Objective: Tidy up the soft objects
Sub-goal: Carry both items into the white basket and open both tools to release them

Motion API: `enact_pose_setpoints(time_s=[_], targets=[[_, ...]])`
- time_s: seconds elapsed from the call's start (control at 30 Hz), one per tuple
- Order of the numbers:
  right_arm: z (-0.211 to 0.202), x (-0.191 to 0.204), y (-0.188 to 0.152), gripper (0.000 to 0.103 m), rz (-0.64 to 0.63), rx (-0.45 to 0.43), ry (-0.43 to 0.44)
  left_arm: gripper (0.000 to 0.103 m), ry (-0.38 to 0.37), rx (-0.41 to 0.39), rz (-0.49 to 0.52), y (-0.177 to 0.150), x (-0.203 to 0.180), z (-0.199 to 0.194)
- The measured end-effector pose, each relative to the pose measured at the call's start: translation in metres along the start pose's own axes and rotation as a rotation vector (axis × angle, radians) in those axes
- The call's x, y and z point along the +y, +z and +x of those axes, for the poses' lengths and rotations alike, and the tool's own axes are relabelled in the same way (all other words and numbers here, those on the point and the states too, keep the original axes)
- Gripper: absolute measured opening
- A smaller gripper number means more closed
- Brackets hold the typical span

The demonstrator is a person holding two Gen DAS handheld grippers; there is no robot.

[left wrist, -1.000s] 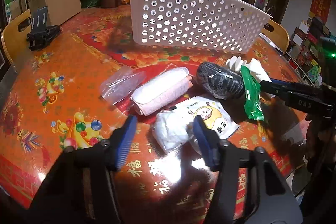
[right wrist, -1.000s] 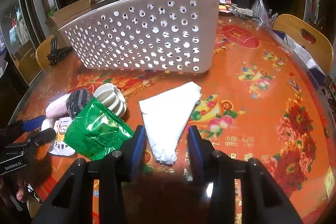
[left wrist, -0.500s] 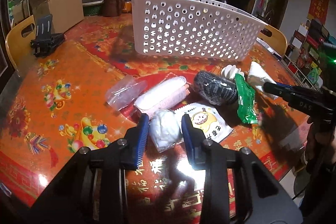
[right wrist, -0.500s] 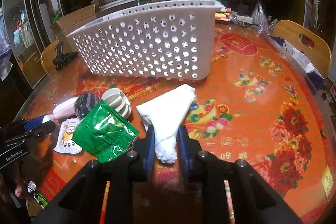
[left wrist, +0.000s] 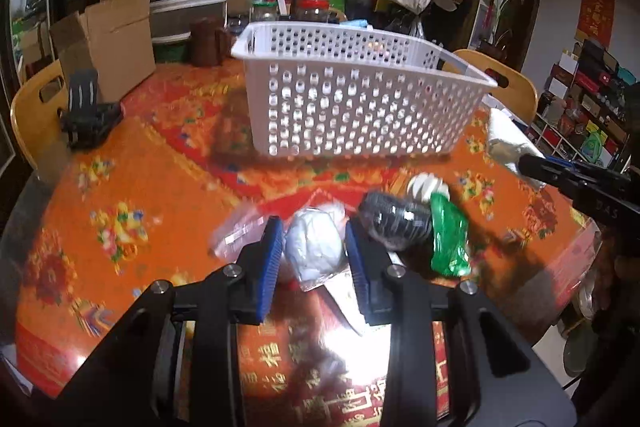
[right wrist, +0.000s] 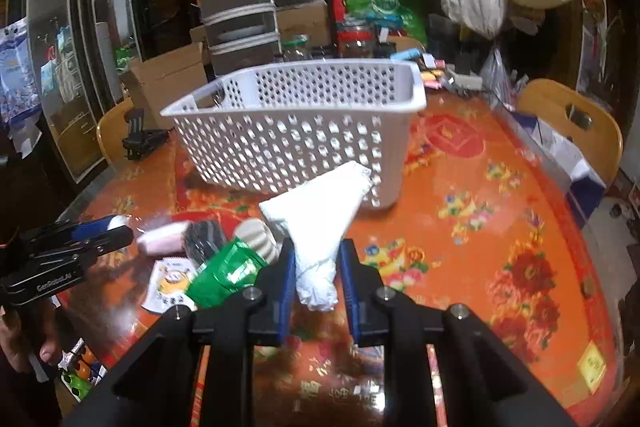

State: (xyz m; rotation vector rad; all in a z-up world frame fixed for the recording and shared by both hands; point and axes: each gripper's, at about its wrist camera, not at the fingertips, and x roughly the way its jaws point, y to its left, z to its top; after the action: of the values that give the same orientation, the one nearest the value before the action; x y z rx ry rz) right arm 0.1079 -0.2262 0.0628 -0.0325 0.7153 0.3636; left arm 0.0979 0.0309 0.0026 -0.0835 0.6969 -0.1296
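White plastic basket (left wrist: 360, 99): stands upright on the tabletop (left wrist: 132, 187) beyond the loose items; we see nothing soft in it through the holes, though its floor is hidden.
Left hand-held gripper (left wrist: 314, 251): jaws have just been closing; blue pads now press on both sides of a white bagged bundle (left wrist: 314, 247), which looks raised off the tabletop.
Right hand-held gripper (right wrist: 316, 273): jaws have just been closing; pads clamp the narrow end of a white folded cloth (right wrist: 320, 215), its wide end fanning out toward the basket.
Step in hand: we judge both grasps made and the carry to the basket under way.
Next move: each load must clear the basket rim before release; the drooping cloth needs extra height.
Remaining items: black roll (left wrist: 394, 223), green packet (left wrist: 450, 239), pink roll (right wrist: 166, 237) and printed sachet (right wrist: 170, 281) lie between the two grippers.
Edges: the basket's near wall faces both grippers; the tabletop's curved edge runs close on the right.
Open room: bare tabletop right of the basket; clutter stands behind it.
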Motion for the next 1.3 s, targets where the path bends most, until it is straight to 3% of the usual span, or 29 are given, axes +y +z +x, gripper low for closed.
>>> enact_pose_setpoints(time_s=[0.3, 0.47, 0.63, 0.9, 1.2, 1.3], targets=[[-0.019, 0.012, 0.045, 0.02, -0.061, -0.07, 0.019, 0.03, -0.015, -0.051, 0.035, 0.061, -0.002, -0.009], [-0.009, 0.016, 0.071, 0.02, -0.09, -0.06, 0.027, 0.03, -0.021, -0.08, 0.05, 0.105, -0.006, -0.01], [0.012, 0.012, 0.099, 0.02, -0.1, -0.029, 0.047, 0.03, -0.036, -0.058, 0.042, 0.153, -0.007, 0.006], [0.072, -0.005, 0.14, 0.02, -0.086, 0.086, 0.007, 0.03, -0.01, 0.067, 0.042, 0.219, -0.014, 0.079], [0.131, -0.025, 0.159, 0.02, -0.048, 0.216, -0.017, 0.03, 0.033, 0.278, 0.019, 0.229, -0.011, 0.177], [0.145, -0.027, 0.159, 0.02, -0.053, 0.259, -0.036, 0.03, 0.04, 0.315, 0.033, 0.223, -0.013, 0.195]])
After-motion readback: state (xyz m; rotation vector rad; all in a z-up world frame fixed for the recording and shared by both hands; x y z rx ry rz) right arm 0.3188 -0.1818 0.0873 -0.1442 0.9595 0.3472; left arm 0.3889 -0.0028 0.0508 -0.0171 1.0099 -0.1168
